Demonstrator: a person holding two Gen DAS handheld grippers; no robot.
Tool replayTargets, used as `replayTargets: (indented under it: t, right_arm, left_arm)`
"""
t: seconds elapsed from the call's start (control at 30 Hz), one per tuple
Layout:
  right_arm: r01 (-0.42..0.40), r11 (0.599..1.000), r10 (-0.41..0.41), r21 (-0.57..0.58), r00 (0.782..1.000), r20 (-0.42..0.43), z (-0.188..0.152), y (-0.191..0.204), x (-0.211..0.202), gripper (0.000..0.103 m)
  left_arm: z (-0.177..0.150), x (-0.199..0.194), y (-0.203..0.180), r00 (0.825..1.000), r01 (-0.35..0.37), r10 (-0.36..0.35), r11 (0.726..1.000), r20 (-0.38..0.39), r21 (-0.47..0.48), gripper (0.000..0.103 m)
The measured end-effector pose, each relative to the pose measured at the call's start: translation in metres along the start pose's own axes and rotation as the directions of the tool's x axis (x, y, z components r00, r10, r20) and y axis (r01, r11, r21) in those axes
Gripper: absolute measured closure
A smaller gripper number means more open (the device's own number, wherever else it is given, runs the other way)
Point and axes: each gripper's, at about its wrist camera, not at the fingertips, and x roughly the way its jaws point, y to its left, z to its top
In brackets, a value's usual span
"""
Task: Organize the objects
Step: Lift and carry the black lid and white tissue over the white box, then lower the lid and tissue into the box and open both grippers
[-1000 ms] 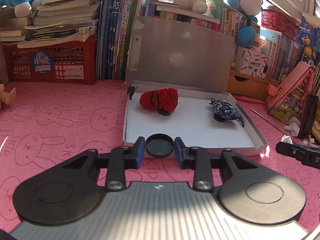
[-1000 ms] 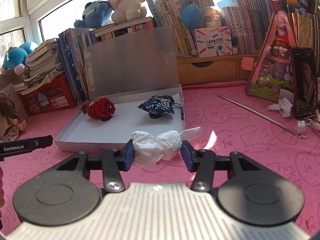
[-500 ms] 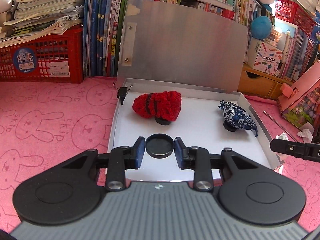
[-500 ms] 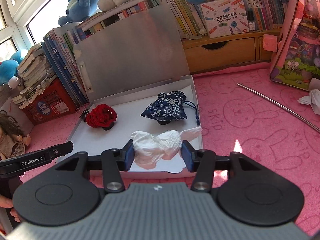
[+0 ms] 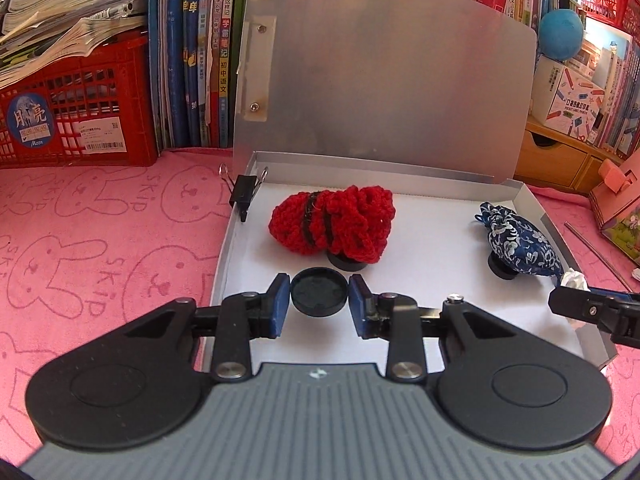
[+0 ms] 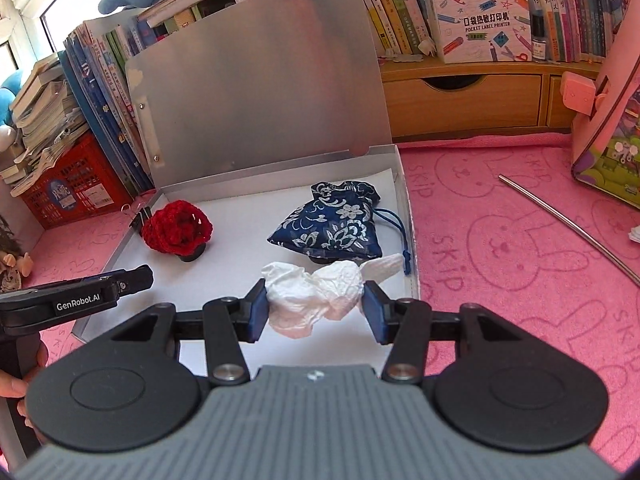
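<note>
Both tools moved over box (image 5: 224, 256), left tool (image 5: 319, 301) clamps disc (image 5: 319, 297), right tool (image 6: 315, 307) clamps tissue (image 6: 316, 296).

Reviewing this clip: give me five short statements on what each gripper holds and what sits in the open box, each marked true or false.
1. The left gripper is shut on a black round cap. True.
2. The right gripper holds the blue floral pouch. False: it grips a crumpled white tissue; the blue floral pouch lies in the box.
3. The box lid stands open. True.
4. The red crocheted pouch lies on the pink mat outside the box. False: it rests inside the box, on a black round base.
5. A black binder clip sits at the box's far left corner. True.
</note>
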Motion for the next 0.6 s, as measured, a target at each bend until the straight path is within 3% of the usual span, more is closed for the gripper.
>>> replayTargets:
  t: [0.37, 0.6]
  right_arm:
    - [0.015, 1.0, -0.015, 0.002, 0.999, -0.037, 0.008, -0.003, 0.029, 0.05]
    - [0.044, 0.999, -0.044, -0.003, 0.999, -0.029, 0.018, -0.007, 0.042, 0.05]
  left_arm:
    - [0.012, 0.033, 0.001, 0.998, -0.036, 0.035, 0.999, -0.046, -0.037, 0.066]
    - [0.015, 0.043, -0.002, 0.998, -0.056, 0.056, 0.998, -0.032, -0.005, 0.066]
